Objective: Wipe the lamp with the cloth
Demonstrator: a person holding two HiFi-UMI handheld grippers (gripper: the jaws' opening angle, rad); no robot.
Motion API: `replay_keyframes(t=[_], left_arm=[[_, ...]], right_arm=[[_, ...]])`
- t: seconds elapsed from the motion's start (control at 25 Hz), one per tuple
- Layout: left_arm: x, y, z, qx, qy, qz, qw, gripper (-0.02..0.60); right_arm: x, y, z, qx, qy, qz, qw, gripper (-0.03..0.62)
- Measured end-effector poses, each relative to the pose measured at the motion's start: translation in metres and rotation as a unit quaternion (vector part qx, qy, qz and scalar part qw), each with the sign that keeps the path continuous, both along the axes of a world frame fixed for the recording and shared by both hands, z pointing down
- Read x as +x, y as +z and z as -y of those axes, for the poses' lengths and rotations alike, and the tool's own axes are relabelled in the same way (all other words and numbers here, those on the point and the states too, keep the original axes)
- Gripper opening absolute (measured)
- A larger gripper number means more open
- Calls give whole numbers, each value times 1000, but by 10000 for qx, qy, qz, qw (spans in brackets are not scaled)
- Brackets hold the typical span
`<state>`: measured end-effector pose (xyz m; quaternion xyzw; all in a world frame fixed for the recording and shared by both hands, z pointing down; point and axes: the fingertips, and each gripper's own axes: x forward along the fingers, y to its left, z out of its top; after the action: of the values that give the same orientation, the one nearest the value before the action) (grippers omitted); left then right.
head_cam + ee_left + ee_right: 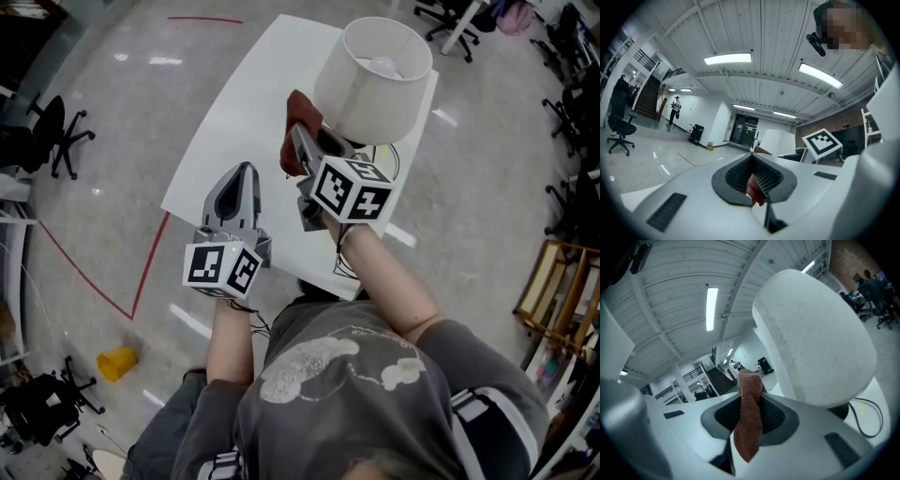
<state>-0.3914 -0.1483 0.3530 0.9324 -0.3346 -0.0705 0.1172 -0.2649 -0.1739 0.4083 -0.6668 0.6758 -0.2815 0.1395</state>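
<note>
Cloth (302, 111) beside lamp (375, 80) shade's edge

White tabletop (220, 141) stands on a glossy grey floor (122, 84); red tape line (94, 281) and yellow cup (116, 362) lie on the floor to its left. Black office chair (52, 131) far left, wooden rack (553, 291) at right edge. Strip lights (728, 58) overhead, staircase (647, 98) in background.

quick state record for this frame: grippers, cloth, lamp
right gripper: shut on cloth
cloth: reddish, sticks up past the fingers, beside the lamp shade; contact unclear
lamp: upright on white table, white shade
left gripper: fingers together, apart from lamp
</note>
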Motion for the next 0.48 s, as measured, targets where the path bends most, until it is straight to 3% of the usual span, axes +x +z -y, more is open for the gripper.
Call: replay_keyframes(t=[0.28,0.48], left_arm=[[45,-33,-19,394,-14,-51,9992,8],[72,-50,-37,598,-35,-112,9981,8]], right_arm=[[38,-77,-34,894,-279,221,9954,91],[62,-96,-49,1048,-384,279,9934,91]])
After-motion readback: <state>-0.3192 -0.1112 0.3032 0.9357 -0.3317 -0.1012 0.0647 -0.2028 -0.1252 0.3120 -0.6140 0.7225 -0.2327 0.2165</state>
